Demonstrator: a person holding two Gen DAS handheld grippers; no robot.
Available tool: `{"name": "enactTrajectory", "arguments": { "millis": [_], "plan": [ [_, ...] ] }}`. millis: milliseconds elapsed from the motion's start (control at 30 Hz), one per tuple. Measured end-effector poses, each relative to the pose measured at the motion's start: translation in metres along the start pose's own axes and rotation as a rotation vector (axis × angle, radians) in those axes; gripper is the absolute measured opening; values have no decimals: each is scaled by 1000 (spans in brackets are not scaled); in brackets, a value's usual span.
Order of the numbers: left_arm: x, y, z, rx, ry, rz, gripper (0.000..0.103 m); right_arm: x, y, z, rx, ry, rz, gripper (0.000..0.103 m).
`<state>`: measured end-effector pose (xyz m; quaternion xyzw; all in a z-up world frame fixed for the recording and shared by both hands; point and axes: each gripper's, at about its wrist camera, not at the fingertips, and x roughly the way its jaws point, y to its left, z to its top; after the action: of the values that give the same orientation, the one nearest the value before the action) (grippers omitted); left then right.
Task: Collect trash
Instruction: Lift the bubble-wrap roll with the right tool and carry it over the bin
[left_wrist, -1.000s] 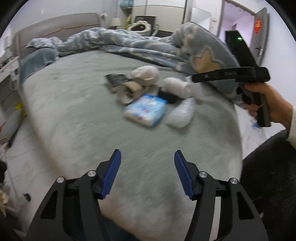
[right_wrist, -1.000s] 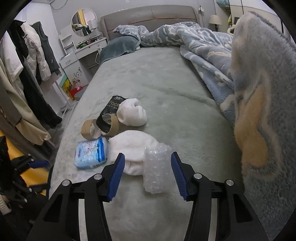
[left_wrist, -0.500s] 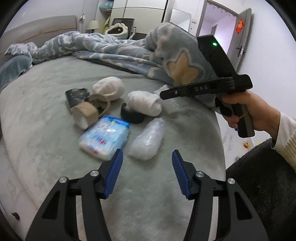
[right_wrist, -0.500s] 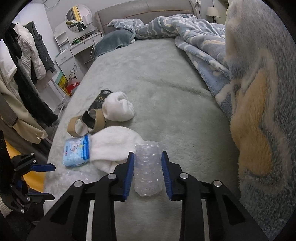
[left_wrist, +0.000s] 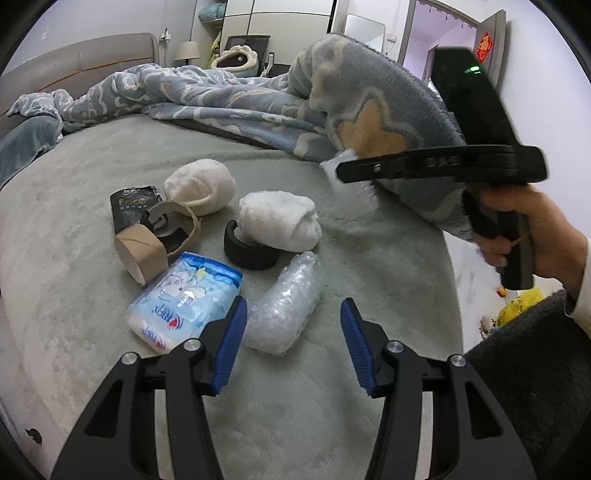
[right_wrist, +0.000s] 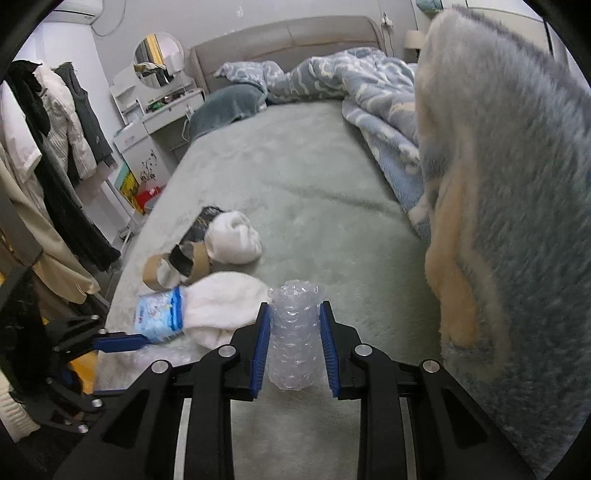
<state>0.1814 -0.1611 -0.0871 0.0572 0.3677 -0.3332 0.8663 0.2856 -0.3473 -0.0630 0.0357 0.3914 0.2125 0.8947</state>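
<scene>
Second bubble-wrap roll lies left of the left jaws' gap, slanting away

The right gripper (right_wrist: 294, 345) is clenched on one bubble-wrap roll (right_wrist: 293, 334), held along the fingers near the bed's (right_wrist: 295, 192) foot edge. The left gripper (left_wrist: 291, 345), jaws closing but gripping nothing, hovers over the second bubble-wrap roll (left_wrist: 284, 310); that roll lies against the left finger, long axis slanting up and right toward the white bundle (left_wrist: 279, 219), tissue pack (left_wrist: 184, 302) touching beside. The left hand is nearer, and probably needs shifting left.
</scene>
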Motion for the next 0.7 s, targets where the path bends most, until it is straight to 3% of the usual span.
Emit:
{"name": "enactTrajectory", "arguments": {
  "millis": [167, 367, 700],
  "plan": [
    [4, 6, 8, -23, -13, 4, 53, -4, 2, 1, 7, -10, 8, 27],
    [16, 1, 9, 27, 22, 28, 54, -4, 2, 0, 11, -8, 8, 27],
    [20, 7, 8, 8, 37, 34, 41, -7, 4, 1, 16, -13, 0, 27]
  ]
}}
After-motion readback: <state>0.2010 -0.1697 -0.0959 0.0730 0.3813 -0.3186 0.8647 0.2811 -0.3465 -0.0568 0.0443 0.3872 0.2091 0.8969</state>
